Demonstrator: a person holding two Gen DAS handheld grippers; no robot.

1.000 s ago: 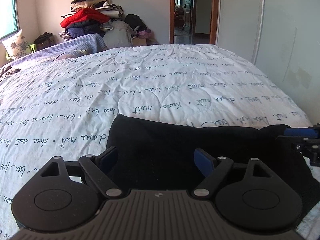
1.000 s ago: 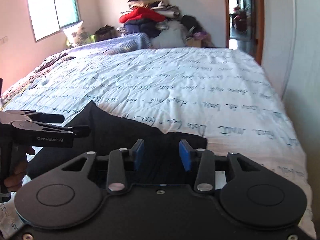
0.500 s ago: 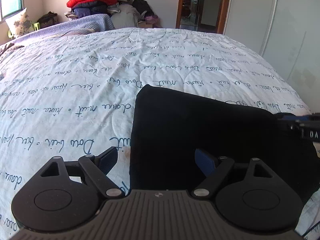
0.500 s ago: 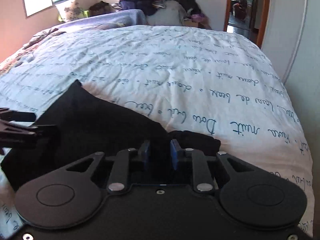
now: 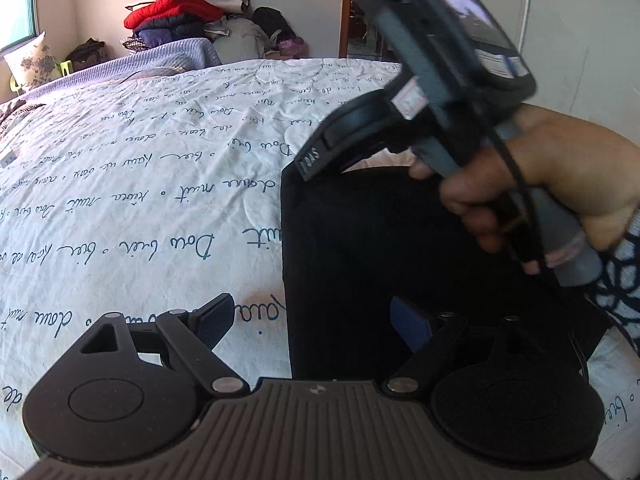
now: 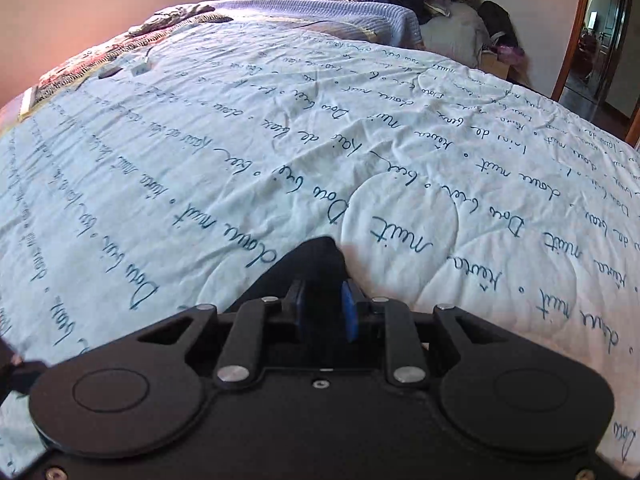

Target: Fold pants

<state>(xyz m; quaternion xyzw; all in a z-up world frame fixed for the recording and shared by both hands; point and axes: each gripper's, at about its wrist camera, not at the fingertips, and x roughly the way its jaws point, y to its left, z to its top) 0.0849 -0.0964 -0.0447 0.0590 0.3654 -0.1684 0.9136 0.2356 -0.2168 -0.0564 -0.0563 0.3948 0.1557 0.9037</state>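
The black pants (image 5: 360,248) lie folded on the white bed cover (image 5: 140,168) in the left wrist view. My left gripper (image 5: 312,320) is open and empty, low over the pants' near left edge. My right gripper (image 6: 323,312) is shut on a corner of the black pants (image 6: 316,256) and holds it over the cover. In the left wrist view the right gripper's body and the hand holding it cross above the pants at the upper right; its fingertips are hidden there.
The bed cover (image 6: 240,140) with blue script stretches far ahead. A purple blanket (image 5: 160,56), a flowered pillow (image 5: 32,62) and a pile of clothes (image 5: 180,16) lie at the far end. An open doorway (image 5: 360,20) and white wardrobe (image 5: 580,32) stand at right.
My right gripper has shut on the pants' corner and carried it left across the garment, now crossing the left wrist view. My left gripper stayed open and shifted slightly left.
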